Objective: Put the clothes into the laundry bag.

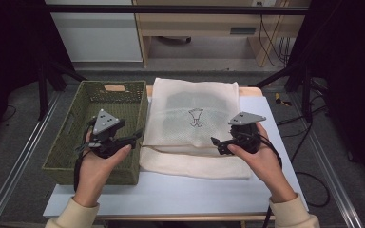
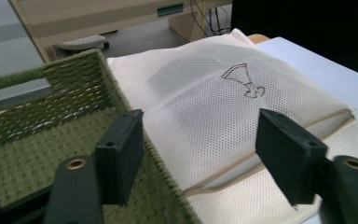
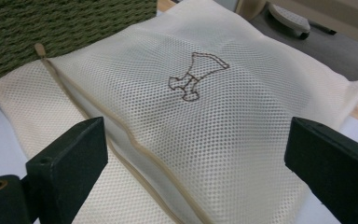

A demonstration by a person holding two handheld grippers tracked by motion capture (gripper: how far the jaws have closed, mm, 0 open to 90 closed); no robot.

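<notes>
Beyond the far edge of the white table [image 1: 180, 197] stands a light wooden desk [image 1: 195, 23], its legs on a grey floor [image 1: 24, 123]. Left of the desk is a pale cabinet [image 1: 95, 35]. Black cables [image 1: 271, 33] hang at the desk's right end. Dark curtains [image 1: 351, 71], or perhaps black panels, close in either side of the table. Metal rails [image 1: 14, 166] run along the floor left and right of the table.
</notes>
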